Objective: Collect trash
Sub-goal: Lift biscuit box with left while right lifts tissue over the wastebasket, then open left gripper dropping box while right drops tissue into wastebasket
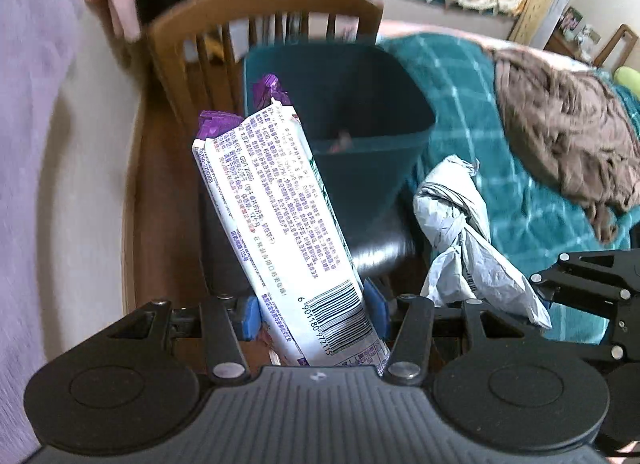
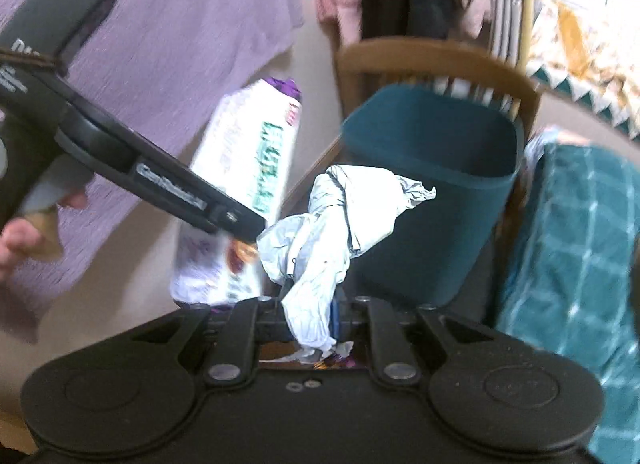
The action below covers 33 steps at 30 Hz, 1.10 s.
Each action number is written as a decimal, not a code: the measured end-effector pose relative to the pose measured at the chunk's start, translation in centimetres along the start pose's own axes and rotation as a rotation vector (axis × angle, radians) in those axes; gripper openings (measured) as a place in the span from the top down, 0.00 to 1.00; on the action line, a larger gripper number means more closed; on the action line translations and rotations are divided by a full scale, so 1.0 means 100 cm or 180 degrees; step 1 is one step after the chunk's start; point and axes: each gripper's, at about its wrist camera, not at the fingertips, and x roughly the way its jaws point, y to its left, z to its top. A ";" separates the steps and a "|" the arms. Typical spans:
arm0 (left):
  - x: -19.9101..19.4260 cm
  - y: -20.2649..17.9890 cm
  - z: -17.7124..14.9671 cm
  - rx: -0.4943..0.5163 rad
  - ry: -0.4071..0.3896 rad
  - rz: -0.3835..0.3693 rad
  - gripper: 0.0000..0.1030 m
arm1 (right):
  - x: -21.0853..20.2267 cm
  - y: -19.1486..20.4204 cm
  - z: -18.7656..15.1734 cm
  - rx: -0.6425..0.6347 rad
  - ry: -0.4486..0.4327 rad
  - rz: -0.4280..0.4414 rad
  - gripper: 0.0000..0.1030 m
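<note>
Here the left gripper (image 1: 314,314) has its jaws closed on a long white snack wrapper (image 1: 276,219) with purple ends, which fills the middle of the left wrist view and tilts toward the upper left. The right gripper (image 2: 312,318), jaws nearly together, pinches a crumpled grey bag (image 2: 328,223) at the centre of the right wrist view. A dark teal bin (image 1: 360,103) stands on a wooden chair (image 1: 192,35) in the upper middle of both views, beside a bed under a teal checked blanket (image 1: 452,111) at right.
</note>
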 end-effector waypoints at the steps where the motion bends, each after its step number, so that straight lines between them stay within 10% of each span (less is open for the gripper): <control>1: -0.004 0.000 0.011 0.0018 -0.0045 0.0007 0.51 | -0.005 -0.004 0.010 -0.0014 -0.0021 -0.0047 0.85; 14: 0.075 -0.018 0.122 -0.0174 -0.0094 0.0088 0.51 | 0.053 -0.061 0.096 0.0047 0.0037 -0.0595 0.85; 33: 0.159 -0.017 0.159 -0.0318 0.0388 0.0171 0.49 | 0.103 -0.085 0.116 0.0087 0.0389 -0.0817 0.75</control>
